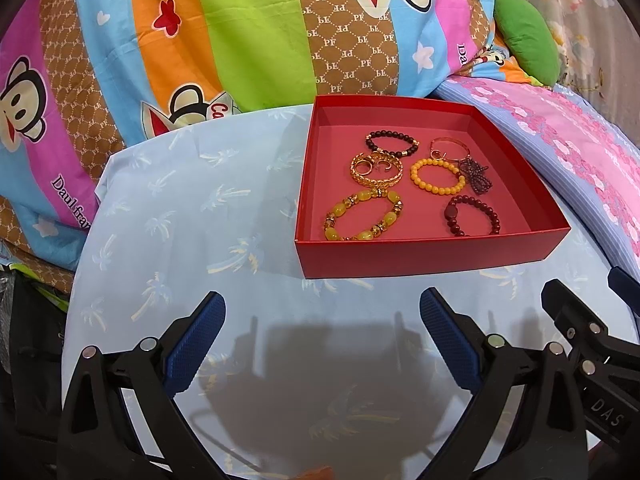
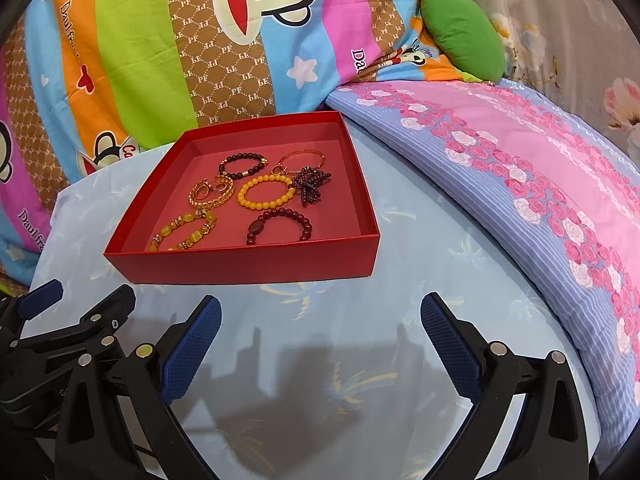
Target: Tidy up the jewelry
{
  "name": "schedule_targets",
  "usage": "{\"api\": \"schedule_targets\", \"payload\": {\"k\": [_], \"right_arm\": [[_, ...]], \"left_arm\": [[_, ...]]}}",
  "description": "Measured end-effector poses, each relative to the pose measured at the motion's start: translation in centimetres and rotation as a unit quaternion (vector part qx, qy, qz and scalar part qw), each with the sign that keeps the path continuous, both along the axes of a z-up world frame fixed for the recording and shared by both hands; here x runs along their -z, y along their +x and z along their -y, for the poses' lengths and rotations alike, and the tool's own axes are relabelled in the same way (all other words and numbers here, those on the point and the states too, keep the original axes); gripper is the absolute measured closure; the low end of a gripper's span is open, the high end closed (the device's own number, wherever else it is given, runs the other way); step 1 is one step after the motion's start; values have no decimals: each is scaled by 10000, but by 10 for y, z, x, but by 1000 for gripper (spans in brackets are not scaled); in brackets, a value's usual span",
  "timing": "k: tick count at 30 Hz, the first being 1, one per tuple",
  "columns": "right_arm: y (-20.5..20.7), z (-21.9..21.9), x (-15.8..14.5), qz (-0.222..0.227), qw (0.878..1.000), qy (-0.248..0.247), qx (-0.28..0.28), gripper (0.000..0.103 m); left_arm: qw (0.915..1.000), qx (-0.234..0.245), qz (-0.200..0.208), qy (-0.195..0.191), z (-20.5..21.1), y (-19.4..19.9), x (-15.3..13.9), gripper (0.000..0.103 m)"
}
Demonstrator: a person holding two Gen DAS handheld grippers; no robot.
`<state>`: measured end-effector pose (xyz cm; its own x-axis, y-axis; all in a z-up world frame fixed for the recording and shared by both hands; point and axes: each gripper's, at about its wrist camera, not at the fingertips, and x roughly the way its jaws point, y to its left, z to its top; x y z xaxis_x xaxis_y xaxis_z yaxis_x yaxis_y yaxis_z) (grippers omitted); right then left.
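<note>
A shallow red box (image 1: 420,258) (image 2: 248,266) sits on a light blue cloth. Inside lie several bracelets: a large yellow bead one (image 1: 362,216) (image 2: 182,232), a gold chain one (image 1: 376,170) (image 2: 210,196), a black bead one (image 1: 392,142) (image 2: 242,164), an orange bead one (image 1: 438,176) (image 2: 266,192), a dark red bead one (image 1: 472,216) (image 2: 280,226), a thin gold bangle (image 1: 450,148) (image 2: 300,160) and a dark beaded bow (image 1: 474,176) (image 2: 310,184). My left gripper (image 1: 322,304) is open and empty in front of the box. My right gripper (image 2: 320,306) is open and empty beside it.
A bright striped cartoon quilt (image 1: 200,40) (image 2: 160,40) rises behind the box. A pink and blue floral pillow (image 1: 560,140) (image 2: 520,168) lies to the right, with a green cushion (image 1: 528,36) (image 2: 460,32) behind it. The cloth's edge drops off at the left.
</note>
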<state>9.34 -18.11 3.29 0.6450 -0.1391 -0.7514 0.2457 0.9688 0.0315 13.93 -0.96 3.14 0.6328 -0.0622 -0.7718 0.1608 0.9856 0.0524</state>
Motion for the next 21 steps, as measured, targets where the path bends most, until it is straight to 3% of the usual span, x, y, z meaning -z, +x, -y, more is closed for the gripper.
{"api": "schedule_targets", "payload": {"k": [21], "right_arm": [[1,2,-1,10,10000,-25,6,6]], "left_arm": [[10000,12,4,23,0,2,-1,10]]}}
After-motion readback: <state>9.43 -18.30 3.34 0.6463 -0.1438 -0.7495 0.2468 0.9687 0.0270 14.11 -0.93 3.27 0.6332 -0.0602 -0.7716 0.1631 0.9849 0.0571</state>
